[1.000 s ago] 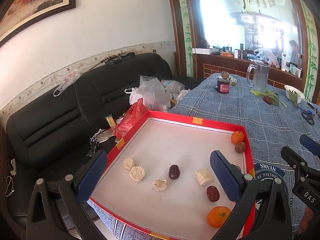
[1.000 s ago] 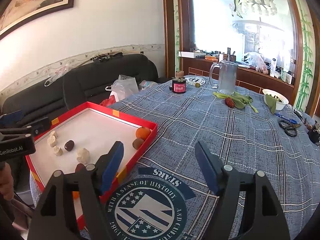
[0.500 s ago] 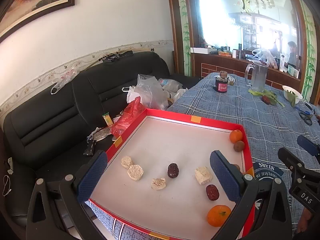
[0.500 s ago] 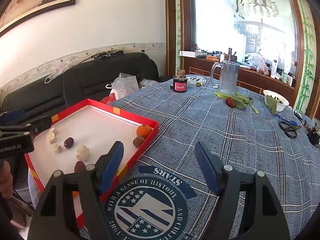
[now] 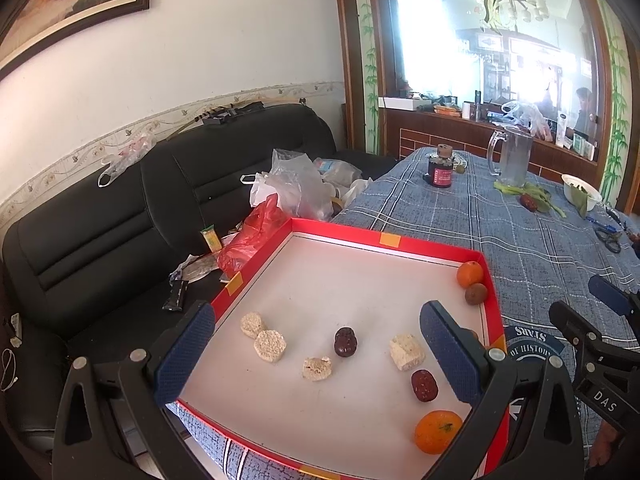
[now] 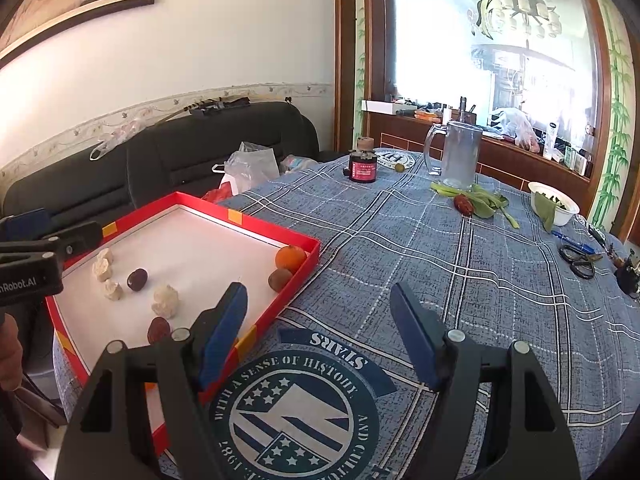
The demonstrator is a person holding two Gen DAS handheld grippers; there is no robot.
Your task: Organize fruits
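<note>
Left gripper (image 5: 316,354): jaws wide apart, nothing btwn the pads, touching nothing; hangs over the near part of the red tray (image 5: 384,240).
Right gripper (image 6: 320,332): jaws wide apart too, empty; hovers over the tablecloth (image 6: 460,264) just beside the tray's right edge, above the round "STARS" emblem (image 6: 294,408).
Tray: red rim, white floor, sits at the table's near-left corner, part overhanging the edge.
Oranges: one (image 5: 437,431) in the tray's near-right corner; another (image 5: 470,273) in the far-right corner.
Brown round fruit (image 5: 475,293): touching the far orange, against the right rim.
Dates: dark one (image 5: 345,341) mid-tray; second (image 5: 424,385) nr the right rim, just beyond the near orange.
Pale crumbly pieces: two touching (image 5: 262,334) toward the left rim, one (image 5: 317,369) near-centre, one (image 5: 407,351) right of the mid date.
Table, far end: dark jar w/ red label (image 6: 362,165), clear glass pitcher (image 6: 460,153), green leaves w/ a red fruit (image 6: 464,205) on them.
Table, right edge: white bowl (image 6: 554,203) w/ greens, scissors (image 6: 578,258).
Room: black leather sofa (image 5: 120,208) left of the table, plastic bags (image 5: 296,184) + wrappers on its seat; framed painting (image 5: 76,0) on the white wall; bamboo-painted window frame and chandelier (image 6: 516,12) behind.
</note>
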